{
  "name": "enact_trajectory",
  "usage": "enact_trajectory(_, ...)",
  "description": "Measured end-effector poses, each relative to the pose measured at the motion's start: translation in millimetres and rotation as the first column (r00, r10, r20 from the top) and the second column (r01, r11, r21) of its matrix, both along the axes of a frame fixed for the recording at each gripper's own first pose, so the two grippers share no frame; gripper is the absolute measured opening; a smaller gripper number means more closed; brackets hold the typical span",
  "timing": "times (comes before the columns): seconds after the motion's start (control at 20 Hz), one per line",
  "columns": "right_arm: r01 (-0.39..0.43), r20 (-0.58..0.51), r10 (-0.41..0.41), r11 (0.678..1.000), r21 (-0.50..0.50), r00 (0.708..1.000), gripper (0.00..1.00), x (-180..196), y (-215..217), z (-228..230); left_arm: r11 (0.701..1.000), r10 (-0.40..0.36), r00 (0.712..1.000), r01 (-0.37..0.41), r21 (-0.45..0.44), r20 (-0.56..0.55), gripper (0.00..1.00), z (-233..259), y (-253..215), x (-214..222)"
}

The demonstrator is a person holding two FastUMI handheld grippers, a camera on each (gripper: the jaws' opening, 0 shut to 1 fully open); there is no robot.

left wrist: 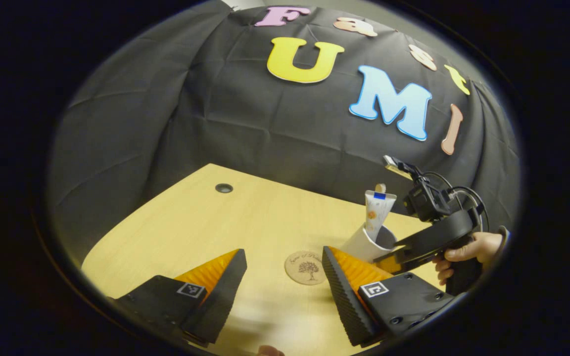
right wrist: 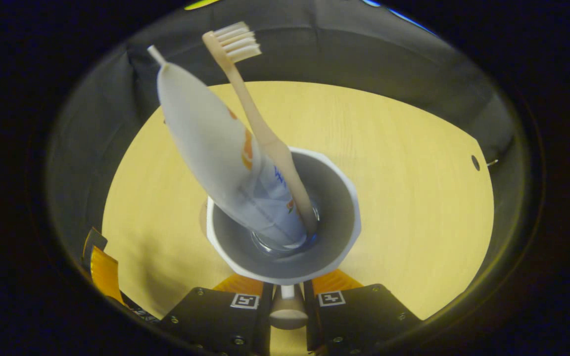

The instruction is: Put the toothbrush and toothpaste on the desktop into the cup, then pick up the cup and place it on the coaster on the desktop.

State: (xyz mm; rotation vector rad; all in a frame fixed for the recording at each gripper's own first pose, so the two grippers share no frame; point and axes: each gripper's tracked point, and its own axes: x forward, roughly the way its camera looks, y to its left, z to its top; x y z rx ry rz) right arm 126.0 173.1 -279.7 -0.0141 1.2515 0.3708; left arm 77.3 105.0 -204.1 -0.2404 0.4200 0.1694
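Observation:
The white cup (right wrist: 332, 237) holds the white toothpaste tube (right wrist: 206, 143) and the beige toothbrush (right wrist: 260, 128), both leaning out over its rim. My right gripper (right wrist: 287, 287) is shut on the cup's handle at the near side. In the left gripper view the cup (left wrist: 361, 244) sits just right of the round cork coaster (left wrist: 306, 267), with the toothpaste tube (left wrist: 376, 210) sticking up and the right gripper (left wrist: 394, 254) on it, held by a hand (left wrist: 468, 249). My left gripper (left wrist: 283, 254) is open above the table, the coaster showing between its fingers.
The light wooden table (left wrist: 206, 222) has a cable hole (left wrist: 223, 188) near its far left edge. Black cloth walls close it in at the back. One finger of the left gripper (right wrist: 99, 267) shows low on the left in the right gripper view.

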Motion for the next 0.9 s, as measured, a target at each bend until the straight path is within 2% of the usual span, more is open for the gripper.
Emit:
enact_trajectory(0.05,-0.019,0.001,0.019,1.0,-0.003,1.0,0.28,1.8,2.7,1.2,1.0,0.007,1.0,-0.007,-0.001,-0.001,0.98,0.0,5.8,-5.4)
enact_trajectory(0.1,-0.038,0.001,0.038,0.999,-0.008,0.999,0.24,-0.9,10.4,-0.2,1.0,0.014,1.0,-0.014,-0.001,-0.002,0.98,-0.1,11.6,-9.3)
enact_trajectory(0.25,-0.073,0.0,0.073,0.997,-0.015,0.997,0.24,-2.8,29.1,-5.9,0.999,0.036,0.999,-0.036,-0.004,-0.003,1.0,-1.9,27.0,-18.3)
enact_trajectory(0.3,-0.079,-0.001,0.079,0.997,-0.017,0.997,0.28,-4.4,31.1,-4.3,0.999,0.044,0.999,-0.044,-0.006,-0.004,0.98,-1.3,32.3,-20.8)
enact_trajectory(0.4,-0.085,-0.007,0.085,0.996,-0.021,0.996,0.28,-4.3,34.7,-5.5,0.998,0.058,0.998,-0.058,-0.011,-0.004,0.98,-1.6,39.8,-25.9)
enact_trajectory(0.55,-0.095,-0.017,0.094,0.995,-0.026,0.995,0.28,-6.4,32.8,-3.9,0.997,0.073,0.997,-0.073,-0.009,-0.007,1.0,-1.7,47.8,-32.9)
enact_trajectory(0.6,-0.098,-0.019,0.098,0.995,-0.026,0.995,0.24,-6.8,32.4,-3.6,0.997,0.077,0.997,-0.077,-0.009,-0.009,1.0,-1.5,49.4,-34.7)
enact_trajectory(0.65,-0.102,-0.02,0.101,0.994,-0.028,0.995,0.28,-6.4,31.7,-3.0,0.997,0.079,0.997,-0.08,-0.01,-0.01,0.98,-2.6,51.1,-35.2)
enact_trajectory(0.9,-0.109,-0.011,0.109,0.993,-0.053,0.994,0.28,-3.2,26.6,0.4,0.996,0.088,0.996,-0.089,-0.014,-0.012,0.98,-0.7,53.4,-38.8)
